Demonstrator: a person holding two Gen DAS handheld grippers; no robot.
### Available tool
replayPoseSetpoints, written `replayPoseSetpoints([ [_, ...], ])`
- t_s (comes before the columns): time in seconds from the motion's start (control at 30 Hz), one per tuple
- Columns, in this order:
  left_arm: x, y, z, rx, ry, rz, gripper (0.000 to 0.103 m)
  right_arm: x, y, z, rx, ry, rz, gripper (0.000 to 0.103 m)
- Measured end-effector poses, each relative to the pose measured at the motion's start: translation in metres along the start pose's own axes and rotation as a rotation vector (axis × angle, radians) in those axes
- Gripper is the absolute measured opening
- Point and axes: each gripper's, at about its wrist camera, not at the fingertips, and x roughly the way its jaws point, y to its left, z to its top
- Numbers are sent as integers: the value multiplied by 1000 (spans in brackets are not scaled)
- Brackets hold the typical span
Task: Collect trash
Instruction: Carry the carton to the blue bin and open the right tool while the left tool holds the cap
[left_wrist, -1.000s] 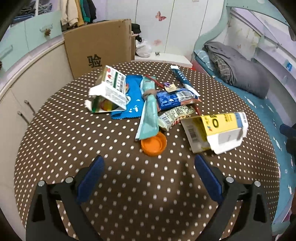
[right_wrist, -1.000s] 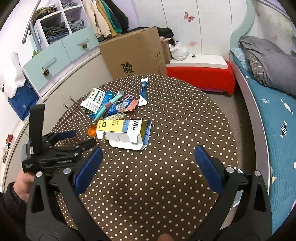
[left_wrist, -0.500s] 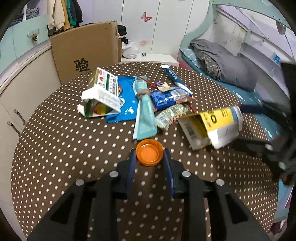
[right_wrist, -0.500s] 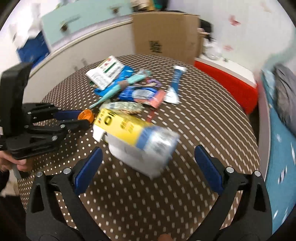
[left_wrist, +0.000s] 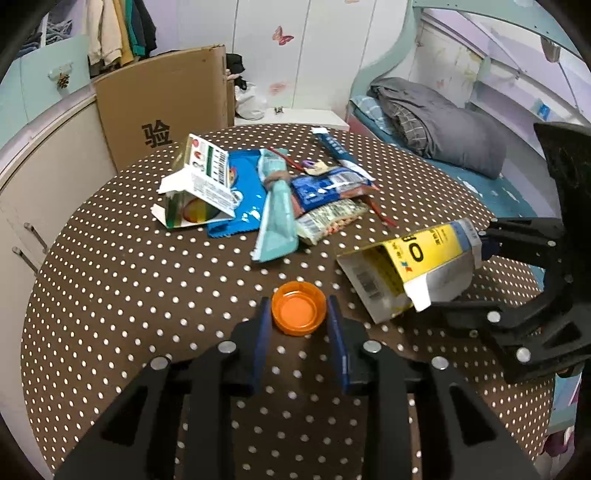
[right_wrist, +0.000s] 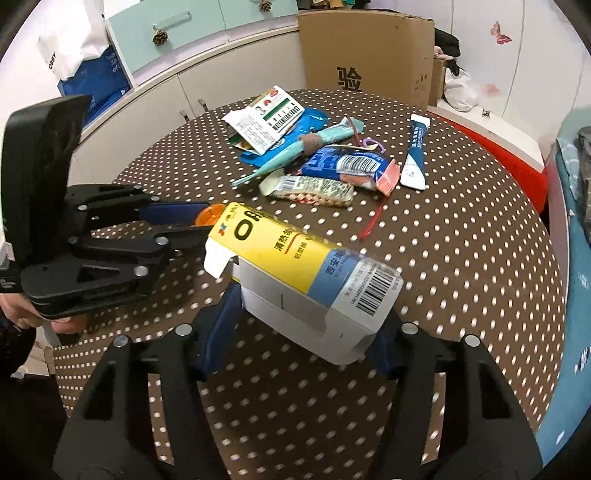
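Note:
An orange cap (left_wrist: 298, 312) lies on the brown dotted table (left_wrist: 147, 288). My left gripper (left_wrist: 298, 317) is shut on the cap; it also shows in the right wrist view (right_wrist: 184, 221) with the cap (right_wrist: 208, 216) at its tips. My right gripper (right_wrist: 306, 317) is shut on a yellow and white carton (right_wrist: 295, 273). The carton (left_wrist: 410, 269) and right gripper (left_wrist: 484, 280) show at the right of the left wrist view. A pile of wrappers (left_wrist: 280, 192) and an opened green and white box (left_wrist: 199, 188) lie beyond.
A blue and white tube (right_wrist: 415, 155) and a red strip (right_wrist: 373, 219) lie on the table's far side. A large cardboard box (left_wrist: 166, 110) stands behind the table. A bed (left_wrist: 436, 125) is at the right, cabinets (right_wrist: 155, 92) at the left.
My left gripper moved forward and closed on the orange cap. My right gripper swung left and closed on the yellow carton, which is now tilted up.

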Motion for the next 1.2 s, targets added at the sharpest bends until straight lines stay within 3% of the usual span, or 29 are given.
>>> replayPoseSetpoints([
  [0.33,-15,1,-19,-39,-7,-28,29,-38,-1,-26,117,-88,-25,59],
  [0.37,-15,1,-20,-40,-7,-30,29,-40,-2,-28,123,-84,-30,60],
  [0.43,-16,-1,-22,-39,-8,-28,29,-39,-2,-33,126,-55,-29,75],
  [0.47,-16,-1,-22,-39,-8,-28,29,-40,0,-36,111,-42,-47,79],
  [0.67,-18,-5,-24,-38,-7,-36,29,-60,8,-48,-1,-4,-96,80],
  [0.7,-19,-7,-25,-37,-7,-35,29,-63,5,-42,-48,-8,-137,81],
  [0.83,-21,-9,-25,-38,-7,-36,29,-49,10,-23,-172,5,-117,81],
  [0.93,-25,-10,-26,-46,-13,-36,29,-22,20,-18,-275,105,-93,81],
  [0.97,-26,-11,-26,-47,-15,-33,29,-14,22,-18,-299,130,-87,80],
  [1.0,-28,-11,-26,-47,-17,-31,29,-9,23,-17,-300,143,-84,69],
  [1.03,-29,-11,-26,-48,-17,-30,29,-8,21,-16,-286,143,-81,67],
  [1.2,-31,-11,-26,-48,-14,-28,29,-23,-2,-20,-111,61,-33,59],
])
